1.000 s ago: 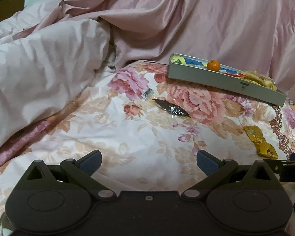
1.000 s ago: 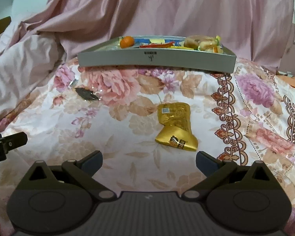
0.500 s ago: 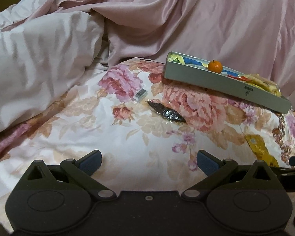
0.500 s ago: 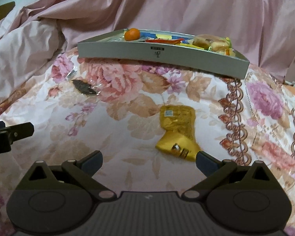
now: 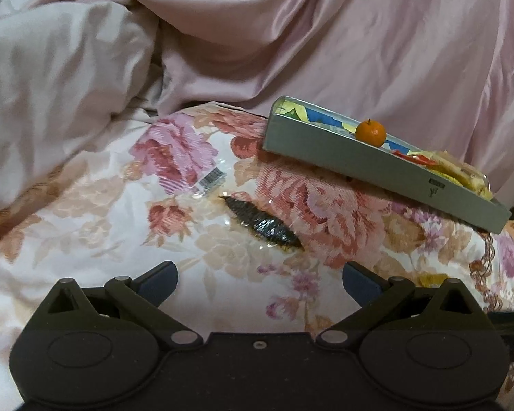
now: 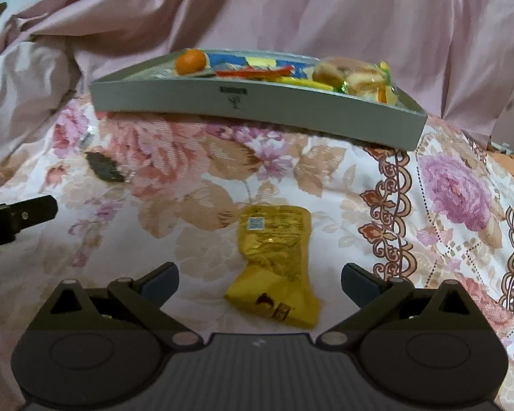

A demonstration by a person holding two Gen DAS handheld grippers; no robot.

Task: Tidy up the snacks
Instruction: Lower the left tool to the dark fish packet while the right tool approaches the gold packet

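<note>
A dark snack in a clear wrapper (image 5: 262, 223) lies on the floral bedspread, just ahead of my open left gripper (image 5: 259, 279). The same dark snack (image 6: 104, 168) shows at the left in the right wrist view. A yellow foil packet (image 6: 277, 260) lies between the spread fingers of my open right gripper (image 6: 259, 281), which holds nothing. Beyond both stands a grey tray (image 6: 257, 104) holding an orange (image 6: 189, 61), wrapped buns (image 6: 351, 75) and several coloured packets. In the left wrist view the grey tray (image 5: 370, 167) and orange (image 5: 370, 132) sit at the right.
A pink quilt (image 5: 291, 34) is heaped behind the tray and to the left. The floral bedspread (image 6: 445, 205) stretches to the right. The left gripper's side (image 6: 17, 217) juts into the right wrist view at the left edge.
Both grippers moved forward and lower. The dark snack came closer to the left gripper, and the yellow packet now lies between the right gripper's fingers. Both stayed open.
</note>
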